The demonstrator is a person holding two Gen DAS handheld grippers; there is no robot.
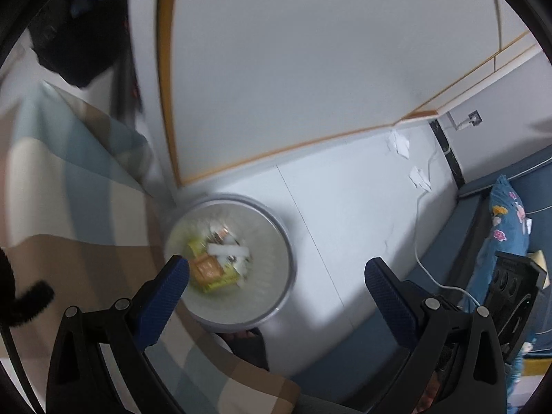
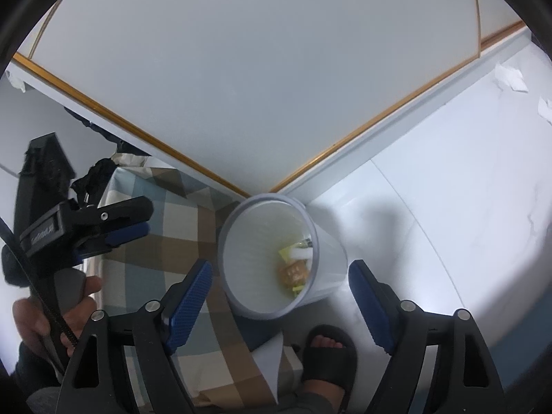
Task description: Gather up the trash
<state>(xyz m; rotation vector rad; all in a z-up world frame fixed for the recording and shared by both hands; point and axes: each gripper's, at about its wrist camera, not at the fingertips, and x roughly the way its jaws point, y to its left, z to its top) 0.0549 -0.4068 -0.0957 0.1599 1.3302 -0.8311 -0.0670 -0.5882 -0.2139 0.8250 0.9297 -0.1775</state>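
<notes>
Both tongs, the left gripper [image 1: 276,276] and right gripper [image 2: 279,286], gape wide and hold nothing. Wrappers [image 2: 293,270] lie in the bin [image 2: 241,296], mid-frame. Next, probably: the paper scraps [image 1: 400,143], upper right.

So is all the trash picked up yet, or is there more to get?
Partly. Done: wrappers already lie at the bottom of the white trash bin. In hand: nothing; the left gripper and the right gripper are both open and empty above the bin. Left: two crumpled white paper scraps on the floor, one near the wall and one beside the white cable.
</notes>
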